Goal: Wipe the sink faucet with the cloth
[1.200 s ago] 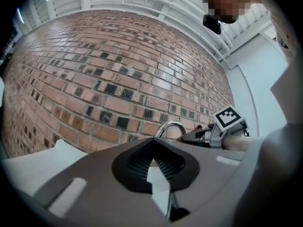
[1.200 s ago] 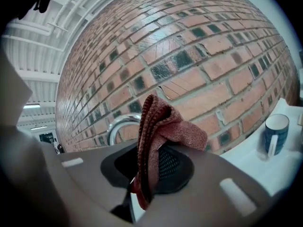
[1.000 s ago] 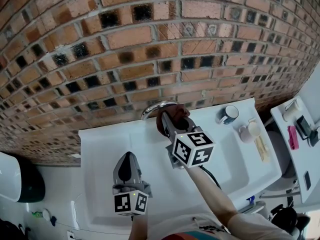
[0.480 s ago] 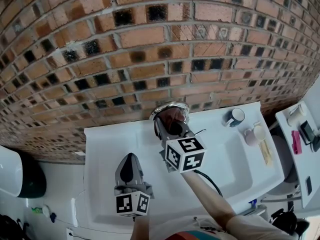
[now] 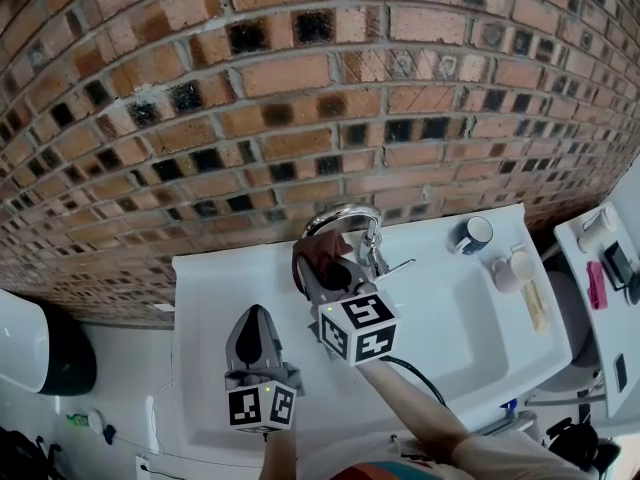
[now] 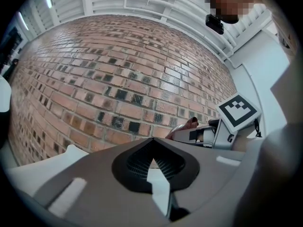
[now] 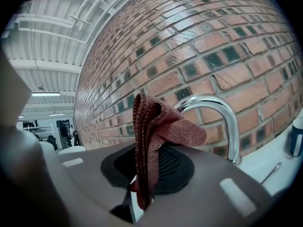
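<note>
Holding the cloth [image 5: 318, 249] is the right tool [image 5: 322, 268]: its jaws are pressed together on a folded red-brown bunch, and the free end stands up above the tips. The right gripper view sets this bunch against the outlet end of the curved chrome faucet [image 5: 347, 213], which rises at the middle of the back edge of the white sink [image 5: 200, 298]. Whether the cloth is actually in contact with the metal cannot be confirmed.

The left tool [image 5: 256, 320] hangs over the left part of the basin, well apart from the faucet. Its jaws are pressed together with nothing between them.

Assessment of progress: the cloth is secured and presented to the spout, so the wiping stage appears to be in hand. No view shows which surfaces are already clean. The arch, the upright stem and the lever [image 5: 396, 265] at the base probably remain to be covered. A mug [image 5: 468, 233] stands at the back right corner, clear of the work.
</note>
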Available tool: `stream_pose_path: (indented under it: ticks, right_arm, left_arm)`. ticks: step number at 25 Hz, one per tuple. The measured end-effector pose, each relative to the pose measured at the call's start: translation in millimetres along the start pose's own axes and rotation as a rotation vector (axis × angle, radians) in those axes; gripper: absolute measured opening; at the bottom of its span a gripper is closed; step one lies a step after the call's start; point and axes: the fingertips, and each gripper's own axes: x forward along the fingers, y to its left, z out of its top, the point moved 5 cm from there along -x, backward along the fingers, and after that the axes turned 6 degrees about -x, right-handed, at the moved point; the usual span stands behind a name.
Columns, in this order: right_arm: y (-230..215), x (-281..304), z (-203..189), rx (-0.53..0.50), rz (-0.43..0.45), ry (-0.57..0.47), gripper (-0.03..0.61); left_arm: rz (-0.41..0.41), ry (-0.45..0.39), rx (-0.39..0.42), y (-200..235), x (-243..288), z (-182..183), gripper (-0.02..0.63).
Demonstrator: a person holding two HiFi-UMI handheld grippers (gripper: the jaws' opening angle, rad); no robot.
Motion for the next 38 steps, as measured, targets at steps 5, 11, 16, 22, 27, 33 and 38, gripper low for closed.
stream_pose_path:
  ticks: [5, 11, 16, 22, 27, 33, 38]
  right_arm:
    - [-1.2, 15.8, 20.4, -0.029, -0.004, -0.026, 0.044]
    - [-15.2, 3.0, 51.3, -0.104, -0.069, -0.076, 0.044]
    - [-46.9, -16.4, 69.6, -0.113, -0.165, -0.109, 0.044]
    - [-92.2, -45.3, 66.4, -0.072, -0.295, -0.106, 0.044]
    - [-125.9, -56.1, 32.1, -0.043, -0.383, 0.003, 0.044]
    - [-139.4, -45.8, -21.0, -0.024, -0.4, 0.185, 0.044]
    - [-134.0, -34.7, -53.1, 0.024, -0.355, 0.289, 0.044]
  left_arm:
    - [0.035, -0.005, 0.005, 11.4, -3.6, 5.3, -0.002]
    - [0.009, -0.011, -0.004, 7.3, -0.4, 3.9, -0.002]
    - [-0.008, -0.009, -0.009, 4.8, 1.2, -1.4, -0.002]
    - [-0.019, -0.007, -0.011, -2.1, 3.0, -0.4, -0.002]
    - [-0.02, 0.001, -0.018, 1.3, 3.1, -9.4, -0.002]
    - [-0.031, 0.021, -0.017, -5.9, 8.0, -13.5, -0.002]
    - [-0.013, 0.041, -0.021, -1.5, 11.6, -17.8, -0.002]
